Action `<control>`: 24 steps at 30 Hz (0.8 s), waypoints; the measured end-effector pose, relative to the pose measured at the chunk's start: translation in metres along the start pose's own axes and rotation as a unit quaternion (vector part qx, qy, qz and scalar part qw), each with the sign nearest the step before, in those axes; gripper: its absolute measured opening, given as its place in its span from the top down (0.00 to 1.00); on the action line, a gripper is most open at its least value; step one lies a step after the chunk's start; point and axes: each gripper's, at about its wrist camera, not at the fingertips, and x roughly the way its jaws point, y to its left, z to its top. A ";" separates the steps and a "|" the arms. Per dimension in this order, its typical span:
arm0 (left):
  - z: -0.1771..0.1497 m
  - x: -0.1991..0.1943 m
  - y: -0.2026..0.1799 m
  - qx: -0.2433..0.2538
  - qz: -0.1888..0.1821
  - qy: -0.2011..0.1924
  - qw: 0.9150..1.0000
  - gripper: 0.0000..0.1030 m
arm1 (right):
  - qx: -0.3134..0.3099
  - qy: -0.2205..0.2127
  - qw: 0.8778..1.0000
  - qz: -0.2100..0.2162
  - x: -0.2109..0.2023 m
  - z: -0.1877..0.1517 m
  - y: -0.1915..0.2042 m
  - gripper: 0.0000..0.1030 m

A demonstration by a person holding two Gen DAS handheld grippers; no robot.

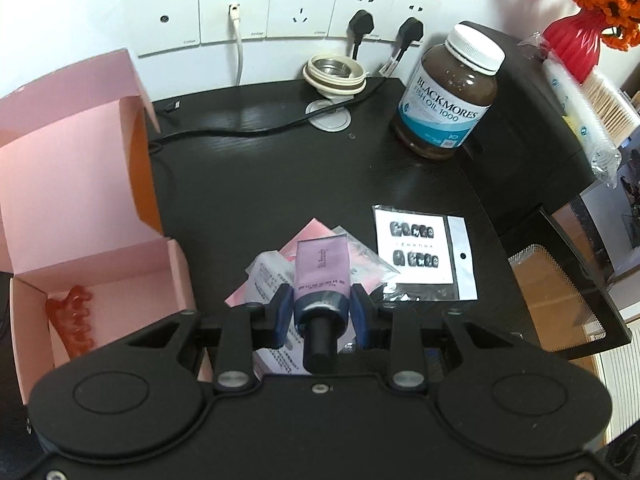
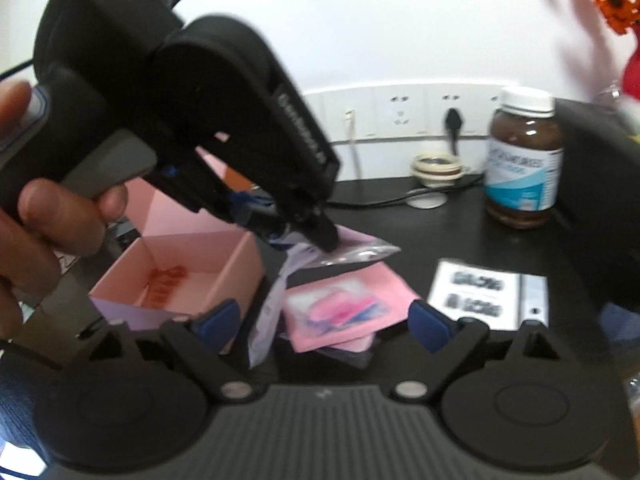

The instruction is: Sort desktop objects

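Observation:
My left gripper (image 1: 320, 304) is shut on a lilac tube with a black cap (image 1: 322, 280), held above a pile of pink and clear packets (image 1: 276, 276) on the black desk (image 1: 260, 176). The right wrist view shows that same left gripper (image 2: 320, 232) from the side, a hand (image 2: 48, 216) on its grip, its tips over a clear packet (image 2: 360, 252). My right gripper (image 2: 326, 320) is open, low over the pink packets (image 2: 340, 312). An open pink box (image 1: 100, 264) at the left holds an orange toe separator (image 1: 74, 324).
A sheet of press-on nails in a clear bag (image 1: 424, 256) lies right of the pile. A brown fish oil bottle (image 1: 448, 92) stands at the back right beside a black box (image 1: 520, 120). A cable (image 1: 240, 130) and a round cream base (image 1: 334, 74) sit near the wall sockets.

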 end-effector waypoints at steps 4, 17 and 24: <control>-0.002 -0.002 0.003 0.000 -0.007 0.007 1.000 0.70 | 0.005 0.006 0.999 0.033 0.010 0.001 0.005 0.21; -0.003 -0.014 0.005 0.002 -0.015 0.000 1.000 0.72 | 0.018 0.039 0.998 0.054 0.037 0.006 0.004 0.97; 0.000 -0.018 0.022 -0.013 0.006 -0.010 1.000 0.73 | 0.023 0.043 0.998 0.036 0.035 0.002 0.003 0.97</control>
